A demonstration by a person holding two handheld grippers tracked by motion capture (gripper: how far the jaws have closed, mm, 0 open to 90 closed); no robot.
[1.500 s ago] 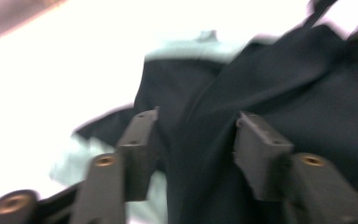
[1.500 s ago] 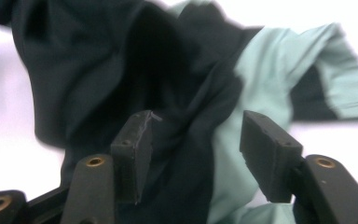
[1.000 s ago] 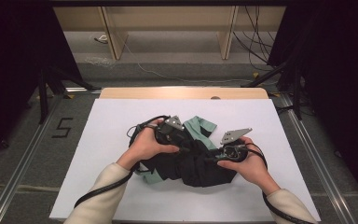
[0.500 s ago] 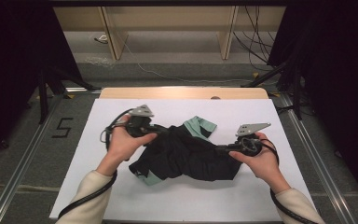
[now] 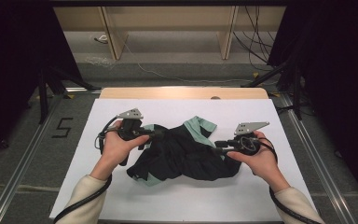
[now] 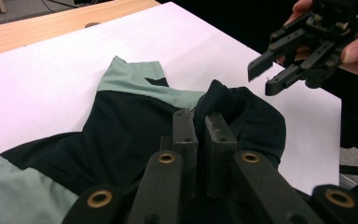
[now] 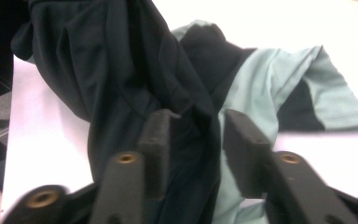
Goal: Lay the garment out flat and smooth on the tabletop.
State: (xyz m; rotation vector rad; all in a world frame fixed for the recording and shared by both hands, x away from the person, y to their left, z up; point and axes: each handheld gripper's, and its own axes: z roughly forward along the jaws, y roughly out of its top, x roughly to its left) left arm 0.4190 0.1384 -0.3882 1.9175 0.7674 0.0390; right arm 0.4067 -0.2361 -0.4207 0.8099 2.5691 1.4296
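At frame centre, black-and-mint shirt (image 5: 182,151) lay crumpled on white table cover (image 5: 261,116). Left gripper (image 6: 199,128) clenched on thin fold. Right gripper (image 7: 193,135), jaws just opened, straddled cloth unpressed. Risk: one-sided pull drags garment; fold slips free.

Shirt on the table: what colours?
The shirt is black with pale mint-green panels at the sleeve and edges. The left gripper view shows it best.
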